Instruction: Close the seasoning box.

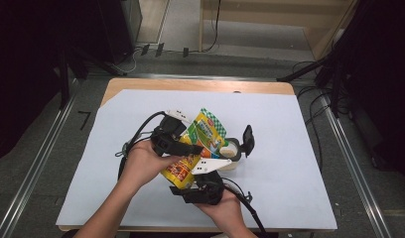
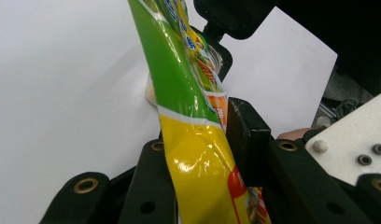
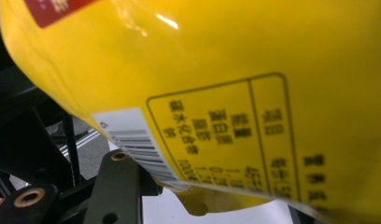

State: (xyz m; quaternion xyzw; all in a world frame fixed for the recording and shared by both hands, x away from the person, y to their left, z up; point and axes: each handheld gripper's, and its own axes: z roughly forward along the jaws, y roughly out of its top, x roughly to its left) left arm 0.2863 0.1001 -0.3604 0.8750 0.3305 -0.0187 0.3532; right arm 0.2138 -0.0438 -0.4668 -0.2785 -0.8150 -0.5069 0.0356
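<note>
1. Snack pouch (image 1: 190, 148) — a glossy bag, green at its upper end and yellow at its lower end — is held above the middle of the white surface (image 1: 290, 173), tilted, between the two hands.
2. Left tongs (image 1: 188, 148) come in from the left side of the high view and are clamped on the pouch; in the left gripper view the pouch (image 2: 198, 154) stands between the two black jaws, and the right-hand jaw presses flat against its side.
3. Right tongs (image 1: 198, 181) come from below, near the yellow bottom end of the pouch. In the right gripper view the yellow back of the pouch (image 3: 226, 93), with a barcode and a printed table, lies very close over the jaws; I cannot tell if these tongs press on it or stand apart.
4. Small black container (image 1: 236, 148) with a pale inside and an opened flip lid is just beside the green end of the pouch, on the right; in the left gripper view its rim (image 2: 223, 58) shows behind the pouch.
5. Both hands stay over the sheet — the left hand (image 1: 143, 161) and the right hand (image 1: 223, 208) are near each other.
</note>
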